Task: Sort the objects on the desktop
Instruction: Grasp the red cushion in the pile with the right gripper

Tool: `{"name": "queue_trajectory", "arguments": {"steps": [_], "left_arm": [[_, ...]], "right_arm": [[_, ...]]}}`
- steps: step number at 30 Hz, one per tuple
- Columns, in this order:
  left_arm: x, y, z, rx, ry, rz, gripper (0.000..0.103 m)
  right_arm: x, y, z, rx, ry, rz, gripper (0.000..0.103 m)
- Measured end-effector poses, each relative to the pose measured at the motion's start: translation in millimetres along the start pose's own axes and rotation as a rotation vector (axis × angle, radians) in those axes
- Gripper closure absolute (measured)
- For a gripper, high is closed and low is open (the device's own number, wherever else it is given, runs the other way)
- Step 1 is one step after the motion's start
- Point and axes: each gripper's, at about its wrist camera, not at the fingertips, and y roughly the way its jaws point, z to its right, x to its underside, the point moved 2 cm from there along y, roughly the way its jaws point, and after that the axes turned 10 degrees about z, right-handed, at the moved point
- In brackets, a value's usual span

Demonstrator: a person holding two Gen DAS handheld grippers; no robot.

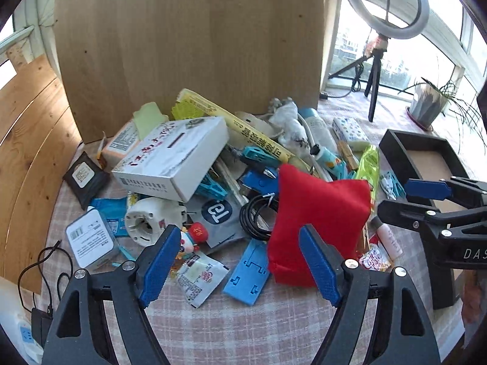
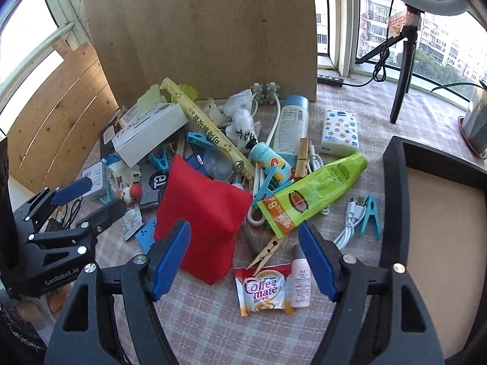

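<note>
One Coffee mate sachet [image 2: 264, 289], GenRobot.AI on left hand-held gripper [image 2: 91, 196]

Red pouch [image 2: 204, 210], lime-green tube [image 2: 316, 188], pink-checked tablecloth [image 2: 213, 319]

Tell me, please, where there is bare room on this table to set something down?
Bare checked cloth lies at the near edge, in front of the red pouch and Coffee mate sachet. The black tray looks empty. Behind, up to the wooden board, items are piled.
</note>
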Motion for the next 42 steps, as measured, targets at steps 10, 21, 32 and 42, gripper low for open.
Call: {"name": "queue_trajectory", "arguments": {"steps": [10,21,32,42], "left_arm": [[18,27,36,0.117,0.142,-0.02,0.027],[16,41,46,0.235,0.075,-0.042,0.031],[7,19,69,0.353,0.037,-0.03,0.05],[29,38,38,0.227,0.021,-0.084,0.029]], "right_arm": [[10,37,7,-0.04,0.097,-0.106,0.047],[11,67,-8,-0.127,0.139,-0.174,0.046],[8,43,-8,-0.169,0.145,-0.159,0.072],[20,41,14,-0.114,0.168,-0.147,0.049]]}}
